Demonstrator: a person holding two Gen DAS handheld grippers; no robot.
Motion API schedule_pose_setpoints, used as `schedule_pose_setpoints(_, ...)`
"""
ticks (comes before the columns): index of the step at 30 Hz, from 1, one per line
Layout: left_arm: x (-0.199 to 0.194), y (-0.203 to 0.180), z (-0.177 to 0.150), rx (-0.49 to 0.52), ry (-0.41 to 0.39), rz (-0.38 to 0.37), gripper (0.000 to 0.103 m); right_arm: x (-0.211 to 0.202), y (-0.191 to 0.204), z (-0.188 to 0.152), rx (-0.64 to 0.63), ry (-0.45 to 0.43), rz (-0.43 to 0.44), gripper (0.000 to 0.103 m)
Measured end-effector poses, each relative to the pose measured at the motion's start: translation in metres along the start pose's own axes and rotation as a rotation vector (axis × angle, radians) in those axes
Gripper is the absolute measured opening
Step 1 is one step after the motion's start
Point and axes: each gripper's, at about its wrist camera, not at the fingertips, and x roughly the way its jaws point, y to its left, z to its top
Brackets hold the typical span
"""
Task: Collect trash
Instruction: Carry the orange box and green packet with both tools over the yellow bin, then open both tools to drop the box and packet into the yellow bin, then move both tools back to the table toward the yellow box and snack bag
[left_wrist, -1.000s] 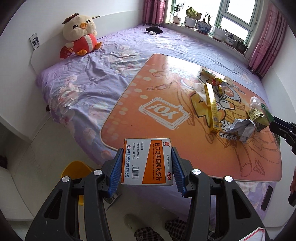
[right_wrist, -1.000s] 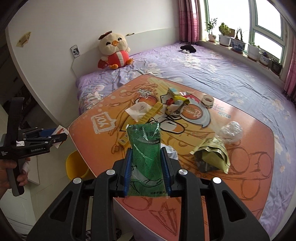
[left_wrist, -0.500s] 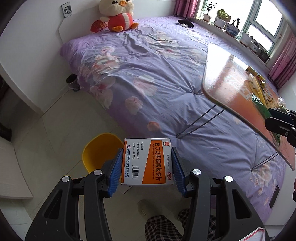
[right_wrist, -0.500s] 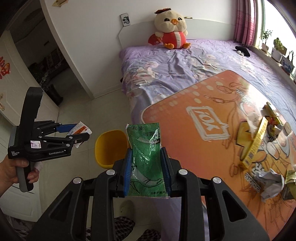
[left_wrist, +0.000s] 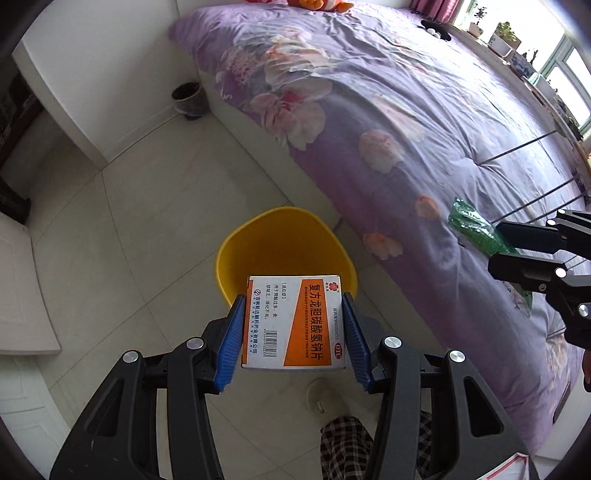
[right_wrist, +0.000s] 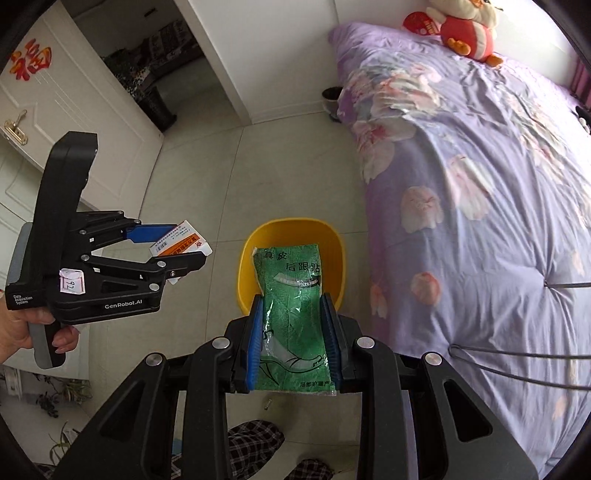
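Hidden: the yellow bin (left_wrist: 284, 254) is showing only its rim and upper inner wall, its lower part and bottom sitting behind the held items in both wrist views; a small object on the floor below the left gripper is too blurred to identify.
Left gripper (left_wrist: 293, 325): its blue pads are pressing on both sides of a white and orange medicine box (left_wrist: 293, 321), which is hanging just above the bin's near rim.
Right gripper (right_wrist: 293, 343): its pads are clamping a green plastic packet (right_wrist: 291, 295), whose top is reaching over the bin's opening.
Room: pale tiled floor (left_wrist: 155, 206) is lying under both grippers; a bed with a purple floral cover (right_wrist: 480, 184) is standing to their right.
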Motion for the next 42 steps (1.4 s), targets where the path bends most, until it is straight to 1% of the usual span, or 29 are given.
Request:
schedule_pose_setpoints(4,0.036,0.017,0.002,-0.037,0.027,0.011,0.05,0.053,-0.004,0.014,-0.016,0.071,0.01,0.031)
schedule_pose_setpoints(6,0.052,0.023,0.003,-0.048,0.039,0.017,0.05,0.075,-0.006,0.015,-0.021,0.1,0.01,0.031)
schedule_pose_setpoints(12,0.089,0.033,0.005,-0.06,0.062,0.014,0.05,0.125,-0.009,0.013,-0.022,0.186,0.02,0.031)
schedule_pose_setpoints(16,0.107,0.039,0.007,-0.057,0.074,0.013,0.051,0.149,-0.012,0.013,-0.018,0.217,0.03,0.031)
schedule_pose_setpoints(22,0.117,0.043,0.006,-0.04,0.086,0.013,0.052,0.16,-0.014,0.018,-0.032,0.226,0.051,0.033)
schedule_pose_setpoints(23,0.118,0.044,0.005,-0.037,0.09,0.015,0.053,0.16,-0.015,0.018,-0.039,0.226,0.043,0.036)
schedule_pose_setpoints(24,0.118,0.045,0.004,-0.034,0.093,0.017,0.056,0.158,-0.014,0.018,-0.039,0.223,0.043,0.039)
schedule_pose_setpoints(25,0.12,0.046,0.005,-0.035,0.094,0.018,0.059,0.16,-0.016,0.019,-0.036,0.222,0.042,0.044)
schedule_pose_setpoints(26,0.12,0.047,0.004,-0.037,0.092,0.023,0.065,0.16,-0.018,0.02,-0.033,0.218,0.037,0.048)
schedule_pose_setpoints(27,0.118,0.048,0.003,-0.04,0.09,0.023,0.067,0.159,-0.02,0.022,-0.029,0.212,0.037,0.048)
schedule_pose_setpoints(30,0.119,0.047,0.003,-0.041,0.091,0.026,0.067,0.163,-0.021,0.024,-0.034,0.207,0.034,0.049)
schedule_pose_setpoints(34,0.112,0.048,0.002,-0.053,0.087,0.027,0.067,0.157,-0.018,0.024,-0.034,0.2,0.032,0.049)
schedule_pose_setpoints(38,0.1,0.046,0.004,-0.052,0.076,0.033,0.067,0.144,-0.014,0.027,-0.03,0.185,0.032,0.049)
schedule_pose_setpoints(42,0.079,0.043,0.005,-0.049,0.061,0.043,0.067,0.123,-0.008,0.026,-0.042,0.161,0.018,0.049)
